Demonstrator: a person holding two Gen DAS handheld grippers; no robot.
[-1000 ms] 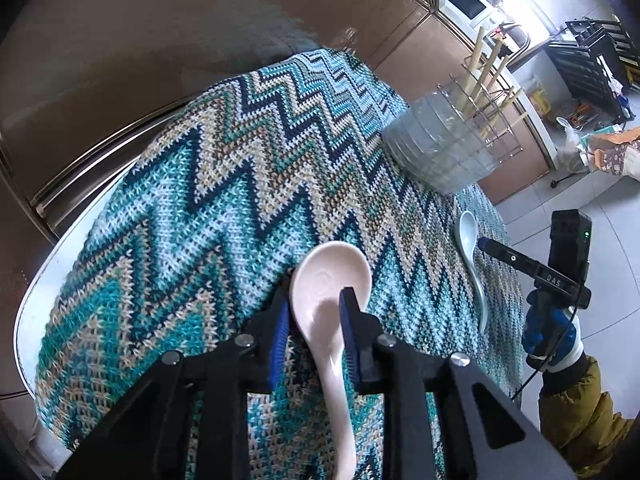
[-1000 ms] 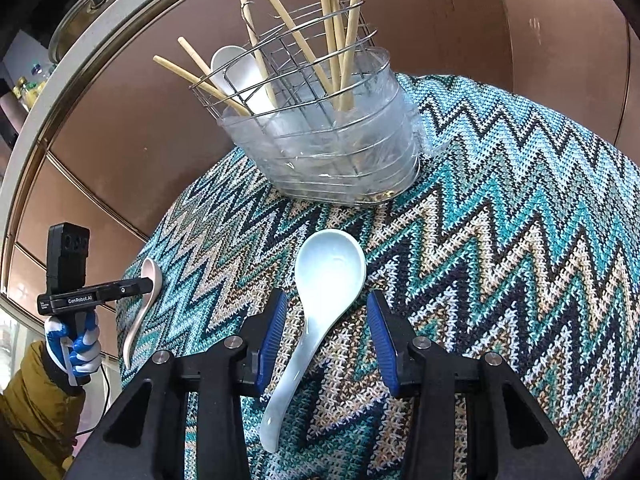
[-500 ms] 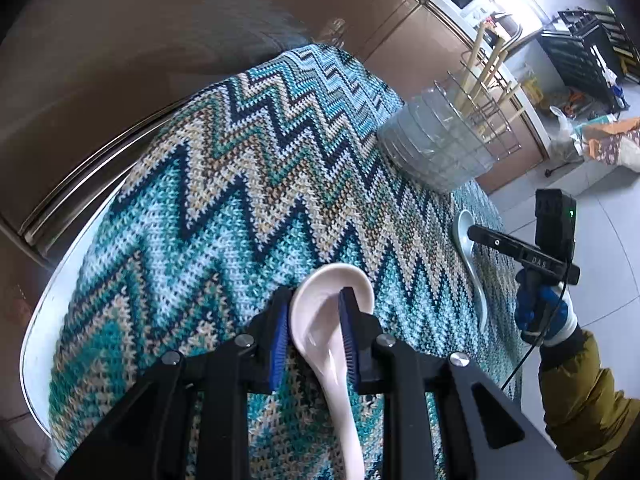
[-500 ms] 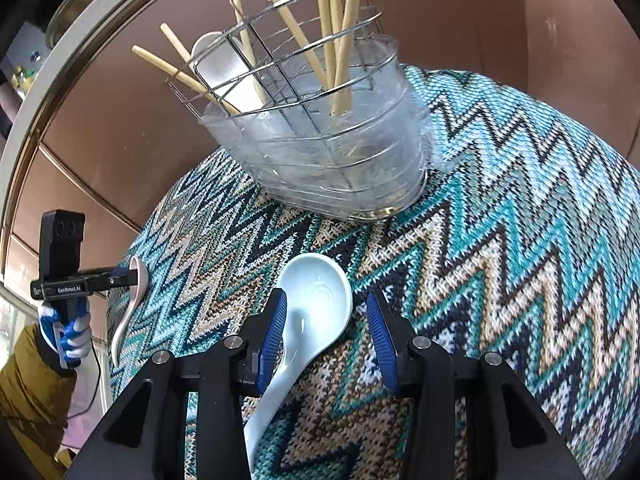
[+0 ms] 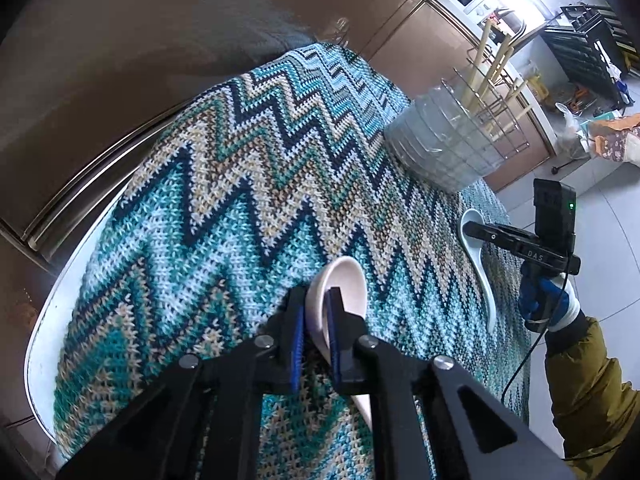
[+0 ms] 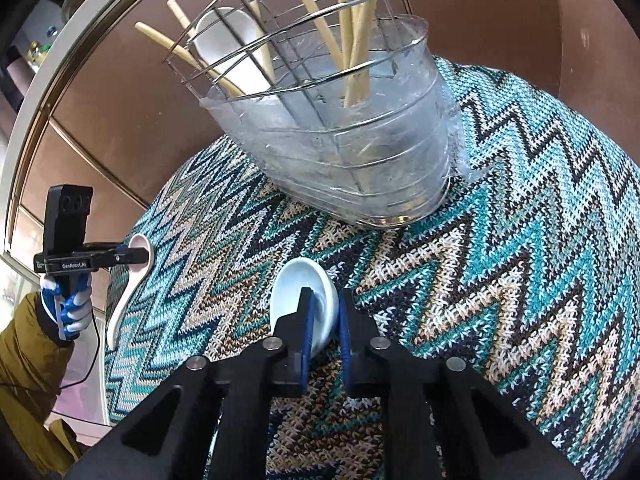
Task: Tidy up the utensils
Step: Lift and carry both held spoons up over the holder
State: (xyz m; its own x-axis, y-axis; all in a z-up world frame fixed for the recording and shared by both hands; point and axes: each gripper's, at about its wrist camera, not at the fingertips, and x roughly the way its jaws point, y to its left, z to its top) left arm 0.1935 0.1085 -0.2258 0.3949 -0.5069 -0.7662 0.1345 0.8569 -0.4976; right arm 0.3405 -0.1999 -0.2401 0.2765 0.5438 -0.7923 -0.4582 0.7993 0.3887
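Both jaws just clamped, left gripper and right gripper, one spoon each; roughly seven chopsticks racked.

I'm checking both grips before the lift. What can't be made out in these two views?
- Left wrist view: the pink spoon handle is mostly covered by the left gripper.
- Right wrist view: the pale blue spoon handle is hidden under the right gripper.
- Right wrist view: the wire basket floor is blurred behind cloudy plastic wrap.
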